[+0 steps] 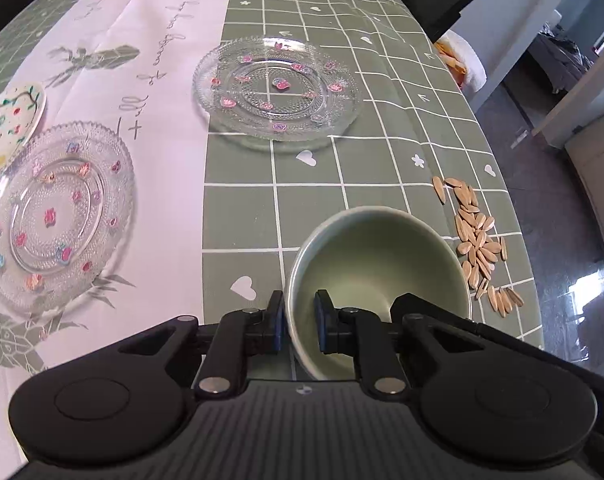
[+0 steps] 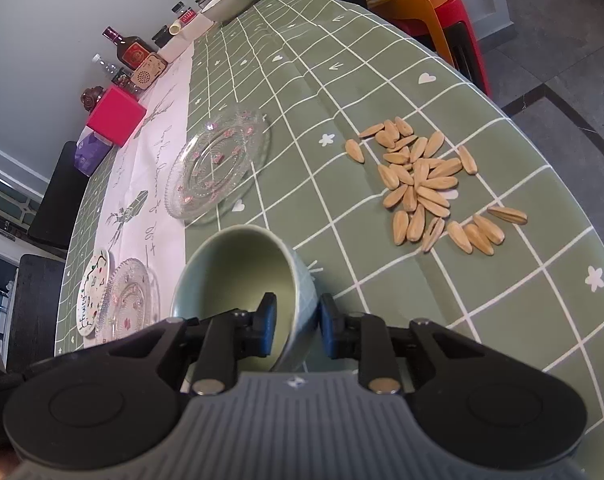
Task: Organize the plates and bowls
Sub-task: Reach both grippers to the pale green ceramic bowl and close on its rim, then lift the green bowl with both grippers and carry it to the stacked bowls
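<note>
Left wrist: bowl (image 1: 376,264) rim between left tongs (image 1: 299,318).

Setting: a home dining area. Evidence: the surface (image 2: 382,92) carries a green grid-pattern cloth printed with hearts and flowers; glass plates (image 1: 278,92) and a loose pile of seeds (image 2: 426,184) lie on it; a liquor bottle (image 2: 132,50), small jars (image 2: 180,9) and a red box (image 2: 116,116) line the wall side; stacked plastic stools (image 2: 442,12) stand beside it; a sofa (image 1: 598,184) and tiled floor (image 1: 562,280) appear beyond.
</note>
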### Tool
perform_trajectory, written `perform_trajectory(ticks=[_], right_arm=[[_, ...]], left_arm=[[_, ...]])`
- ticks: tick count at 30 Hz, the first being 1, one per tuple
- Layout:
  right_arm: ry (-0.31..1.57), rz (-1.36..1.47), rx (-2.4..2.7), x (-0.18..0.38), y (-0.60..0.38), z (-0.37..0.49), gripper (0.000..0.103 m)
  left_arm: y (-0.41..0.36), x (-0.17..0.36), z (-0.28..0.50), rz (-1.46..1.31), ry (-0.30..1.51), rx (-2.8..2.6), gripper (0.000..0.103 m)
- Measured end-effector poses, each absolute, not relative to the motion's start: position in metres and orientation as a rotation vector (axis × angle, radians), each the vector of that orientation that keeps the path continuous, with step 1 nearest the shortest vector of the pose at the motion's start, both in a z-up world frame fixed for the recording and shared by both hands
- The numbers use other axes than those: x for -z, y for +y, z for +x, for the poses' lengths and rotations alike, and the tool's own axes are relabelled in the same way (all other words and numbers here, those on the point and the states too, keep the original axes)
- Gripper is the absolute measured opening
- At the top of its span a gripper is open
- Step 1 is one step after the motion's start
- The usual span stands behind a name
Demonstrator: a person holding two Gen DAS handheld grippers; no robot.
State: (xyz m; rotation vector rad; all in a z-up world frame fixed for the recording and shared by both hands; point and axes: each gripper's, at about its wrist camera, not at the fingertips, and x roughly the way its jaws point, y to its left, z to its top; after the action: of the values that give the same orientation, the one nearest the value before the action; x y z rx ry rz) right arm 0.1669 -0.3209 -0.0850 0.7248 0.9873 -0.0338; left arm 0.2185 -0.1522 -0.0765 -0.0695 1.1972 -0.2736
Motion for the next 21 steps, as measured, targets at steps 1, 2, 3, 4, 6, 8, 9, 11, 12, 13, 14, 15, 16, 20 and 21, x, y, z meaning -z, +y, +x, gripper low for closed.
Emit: perform_trajectory(ticks=[1,2,3,4,6,8,9,11,12,13,14,15,16,20,21], right_arm=[[0.987,0.721,0.038,0.084,-0.321,0.167,0.023],[0.987,0.718,0.044,0.084,-0.321,0.166,0.023],[0.985,0.716,0.046,0.083,-0.322,0.165,0.023],[0.987,0.721,0.043,0.082,-0.322,0.165,0.023],[1.002,0.762,0.038,0.083,-0.324,0.162,0.023],[1.001,0.792,0.024,0.085,-0.327,0.159,0.023],[0.998,0.791,0.02,0.084,-0.327,0.157,0.023],[0.992,0.767,0.017,0.079,-0.324,0.154,0.023],[0.99,0.751,0.018,0.076,-0.322,0.153,0.023],[0.986,0.742,0.021,0.074,-0.32,0.151,0.023],[0.984,0.734,0.024,0.071,-0.319,0.15,0.023],[0.982,0.721,0.024,0.069,-0.317,0.148,0.023],[0.98,0.708,0.022,0.066,-0.315,0.147,0.023],[0.968,0.692,0.01,0.054,-0.309,0.137,0.023],[0.963,0.692,0.005,0.051,-0.307,0.135,0.023]], left_arm=[[-0.152,0.076,0.218,-0.078,1.202,0.279,0.013],[-0.152,0.075,0.217,-0.074,1.202,0.285,0.013],[-0.154,0.074,0.215,-0.054,1.206,0.285,0.014],[-0.155,0.073,0.213,-0.036,1.21,0.28,0.014],[-0.157,0.07,0.209,-0.011,1.212,0.267,0.014],[-0.157,0.066,0.206,0.008,1.206,0.269,0.014],[-0.157,0.065,0.205,0.01,1.203,0.271,0.014],[-0.156,0.062,0.202,0.002,1.207,0.272,0.014],[-0.155,0.061,0.201,-0.001,1.214,0.272,0.015],[-0.155,0.06,0.199,-0.003,1.227,0.27,0.016],[-0.155,0.059,0.198,0.002,1.239,0.271,0.017],[-0.155,0.057,0.195,0.009,1.245,0.273,0.017],[-0.154,0.054,0.192,0.013,1.245,0.273,0.017],[-0.149,0.04,0.183,0.047,1.214,0.285,0.018],[-0.148,0.036,0.18,0.057,1.204,0.285,0.017]])
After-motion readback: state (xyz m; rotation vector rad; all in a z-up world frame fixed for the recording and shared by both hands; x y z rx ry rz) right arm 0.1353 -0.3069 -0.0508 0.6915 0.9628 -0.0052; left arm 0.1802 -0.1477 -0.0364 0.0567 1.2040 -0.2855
